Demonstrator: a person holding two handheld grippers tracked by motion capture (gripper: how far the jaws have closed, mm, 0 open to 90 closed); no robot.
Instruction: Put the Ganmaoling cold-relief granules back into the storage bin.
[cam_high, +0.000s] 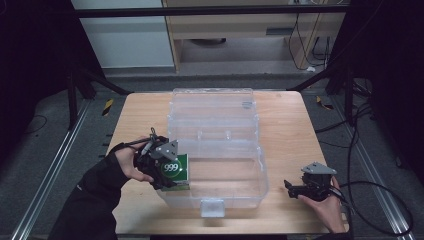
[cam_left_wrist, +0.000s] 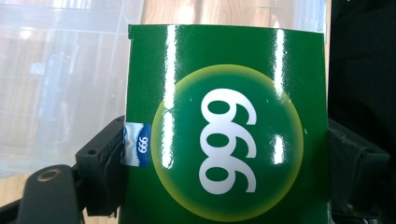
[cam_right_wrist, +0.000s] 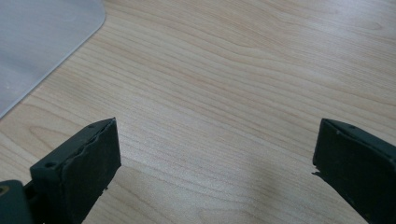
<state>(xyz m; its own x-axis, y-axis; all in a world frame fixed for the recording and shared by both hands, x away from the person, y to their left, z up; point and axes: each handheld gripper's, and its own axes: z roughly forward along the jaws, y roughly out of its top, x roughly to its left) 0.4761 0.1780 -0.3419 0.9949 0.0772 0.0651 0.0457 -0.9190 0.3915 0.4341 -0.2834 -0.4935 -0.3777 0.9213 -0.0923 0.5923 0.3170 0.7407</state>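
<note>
A glossy green box (cam_left_wrist: 224, 130) printed with "999" in a yellow-green circle sits between the two black jaws of my left gripper (cam_left_wrist: 224, 172), which is shut on its sides. From above, the green box (cam_high: 176, 170) hangs at the left front corner of a clear plastic bin (cam_high: 250, 195), over its rim. The left gripper (cam_high: 167, 172) comes in from the left with a hand behind it. My right gripper (cam_high: 289, 187) rests low on the wooden table to the right of the bin, its jaws wide apart over bare wood (cam_right_wrist: 215, 135), holding nothing.
The bin's hinged clear lid (cam_high: 212, 107) lies open toward the back of the wooden table (cam_high: 290, 125). A corner of the bin (cam_right_wrist: 42, 42) shows in the right gripper view. Black cables (cam_high: 380, 190) trail off the table's right side. Dark floor and metal frame legs surround the table.
</note>
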